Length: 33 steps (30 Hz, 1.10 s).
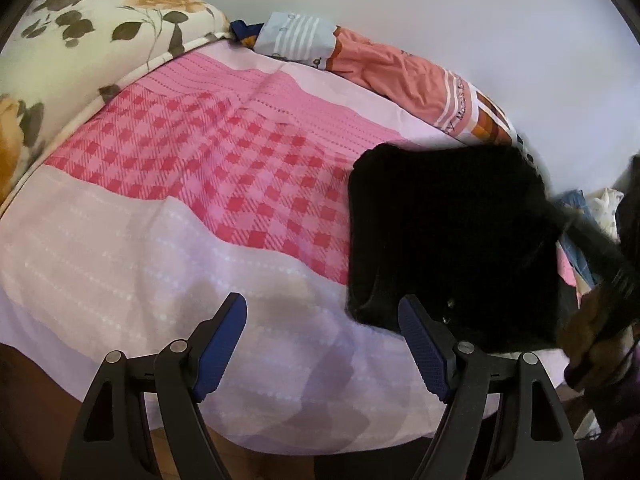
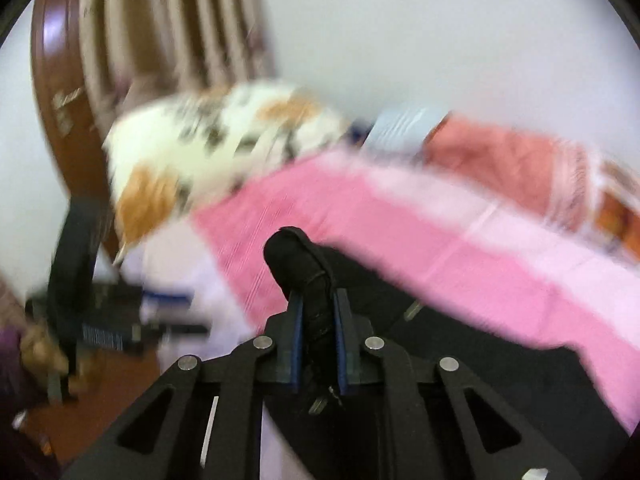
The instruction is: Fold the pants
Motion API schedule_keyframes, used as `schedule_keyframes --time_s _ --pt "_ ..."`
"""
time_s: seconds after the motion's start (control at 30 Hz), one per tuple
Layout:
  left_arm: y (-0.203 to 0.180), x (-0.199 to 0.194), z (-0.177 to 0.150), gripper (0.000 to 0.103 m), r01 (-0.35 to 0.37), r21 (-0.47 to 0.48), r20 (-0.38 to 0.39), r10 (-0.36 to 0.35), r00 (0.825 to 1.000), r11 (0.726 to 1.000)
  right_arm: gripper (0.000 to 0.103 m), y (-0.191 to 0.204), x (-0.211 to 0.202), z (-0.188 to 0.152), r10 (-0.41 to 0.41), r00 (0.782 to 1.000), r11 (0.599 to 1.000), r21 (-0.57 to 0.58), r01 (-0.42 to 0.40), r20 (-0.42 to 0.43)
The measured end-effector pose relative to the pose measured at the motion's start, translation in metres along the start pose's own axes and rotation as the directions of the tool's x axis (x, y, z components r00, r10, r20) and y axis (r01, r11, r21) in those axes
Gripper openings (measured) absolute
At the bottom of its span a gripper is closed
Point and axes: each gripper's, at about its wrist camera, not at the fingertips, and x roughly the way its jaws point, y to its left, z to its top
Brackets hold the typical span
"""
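The black pants (image 1: 452, 240) lie folded into a compact block on the right side of the pink bed sheet (image 1: 200, 184). My left gripper (image 1: 320, 316) is open and empty, its blue pads hovering over the sheet just left of the pants' near edge. My right gripper (image 2: 318, 300) is shut on a bunched fold of the black pants (image 2: 300, 264), which sticks up between the pads. The rest of the pants spreads below and right in the right wrist view. The right gripper shows blurred at the right edge of the left wrist view (image 1: 600, 280).
A floral pillow (image 1: 80, 52) lies at the far left of the bed. A crumpled coral and blue blanket (image 1: 384, 64) lies along the white wall. A brown headboard (image 2: 60, 112) and curtain stand behind. The bed's near edge and wooden floor (image 1: 40, 392) sit below.
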Motion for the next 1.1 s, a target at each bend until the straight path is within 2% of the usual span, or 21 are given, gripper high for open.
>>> schedule_keyframes --time_s 0.03,0.1,0.13,0.17,0.2,0.27,0.3,0.33,0.37,0.4,0.43,0.47,0.63,0.73,0.77,0.83,0.9,0.93,0.97,1.03,1.1 --pt "0.000 0.000 0.001 0.078 0.011 -0.005 0.000 -0.011 1.000 1.000 0.012 0.003 0.000 0.002 -0.014 1.000 1.000 -0.007 0.014 0.018" --pt "0.001 0.003 0.000 0.078 0.016 -0.008 0.004 -0.016 1.000 1.000 0.012 0.029 0.019 -0.017 -0.035 0.999 0.995 -0.093 0.033 -0.017" --pt "0.003 0.005 -0.001 0.078 0.006 -0.008 -0.002 -0.006 1.000 1.000 0.012 0.043 0.040 -0.032 -0.040 0.997 0.988 -0.150 0.029 -0.068" --pt "0.005 0.008 -0.003 0.078 -0.005 -0.012 -0.018 0.005 1.000 1.000 0.012 0.053 0.065 -0.051 -0.025 0.988 0.987 -0.161 0.000 -0.153" --pt "0.007 0.010 -0.004 0.078 -0.012 -0.017 -0.031 0.011 0.999 1.000 0.014 0.055 0.075 -0.059 -0.015 0.983 0.988 -0.152 -0.013 -0.183" --pt "0.012 0.008 -0.009 0.079 -0.020 -0.027 -0.036 0.019 0.999 0.999 0.015 0.061 0.075 -0.070 -0.027 0.988 0.985 -0.175 0.000 -0.152" --pt "0.014 0.005 -0.012 0.078 -0.020 -0.030 -0.026 0.020 0.999 0.999 0.019 0.059 0.074 -0.069 -0.016 0.988 0.986 -0.167 -0.009 -0.151" --pt "0.017 0.002 -0.015 0.078 -0.017 -0.037 -0.020 0.016 1.000 0.999 0.022 0.055 0.074 -0.068 0.007 0.988 0.989 -0.145 -0.029 -0.152" --pt "0.019 -0.001 -0.016 0.079 -0.010 -0.048 -0.017 0.009 1.000 0.999 0.032 0.052 0.075 -0.068 0.044 0.986 0.990 -0.122 -0.064 -0.159" --pt "0.019 -0.003 -0.015 0.078 0.003 -0.060 -0.009 -0.003 1.000 0.998 0.048 0.050 0.077 -0.068 0.088 0.980 0.988 -0.108 -0.108 -0.177" --pt "0.018 -0.007 -0.012 0.078 0.019 -0.067 0.010 -0.018 1.000 0.998 0.057 0.050 0.077 -0.069 0.120 0.976 0.985 -0.097 -0.140 -0.184" --pt "0.016 -0.010 -0.010 0.079 0.026 -0.065 0.026 -0.025 0.999 0.998 0.072 0.051 0.071 -0.067 0.166 0.970 0.981 -0.073 -0.182 -0.177" --pt "-0.004 -0.016 0.008 0.079 0.018 -0.006 0.060 -0.017 0.998 1.000 0.075 0.047 0.055 -0.054 0.316 0.939 0.948 0.015 -0.317 -0.133" --pt "-0.012 -0.019 0.016 0.079 0.027 0.015 0.062 -0.028 0.998 1.000 0.075 0.028 0.035 -0.047 0.371 0.925 0.927 0.098 -0.363 -0.080" --pt "-0.015 -0.020 0.018 0.079 0.032 0.022 0.067 -0.034 0.997 0.999 0.075 0.019 0.029 -0.046 0.383 0.921 0.919 0.129 -0.373 -0.066" --pt "-0.024 -0.020 0.022 0.079 0.061 0.043 0.074 -0.064 0.995 0.997 0.067 0.001 0.018 -0.047 0.394 0.918 0.907 0.182 -0.380 -0.047" --pt "-0.036 -0.018 0.026 0.079 0.073 0.075 0.081 -0.079 0.994 0.994 0.034 -0.009 0.017 -0.055 0.371 0.926 0.916 0.195 -0.351 -0.077" --pt "-0.045 -0.014 0.026 0.079 0.079 0.097 0.086 -0.087 0.992 0.992 0.026 -0.011 0.022 -0.062 0.348 0.930 0.927 0.190 -0.323 -0.118" --pt "-0.052 -0.011 0.026 0.079 0.086 0.115 0.090 -0.096 0.991 0.990 0.012 -0.013 0.028 -0.069 0.331 0.931 0.934 0.194 -0.300 -0.154" --pt "-0.070 0.001 0.024 0.079 0.081 0.174 0.115 -0.102 0.988 0.981 0.009 -0.013 0.047 -0.084 0.306 0.924 0.943 0.206 -0.261 -0.228" --pt "-0.084 0.018 0.019 0.079 0.051 0.238 0.129 -0.083 0.988 0.970 0.005 -0.018 0.055 -0.092 0.323 0.917 0.933 0.241 -0.267 -0.233"
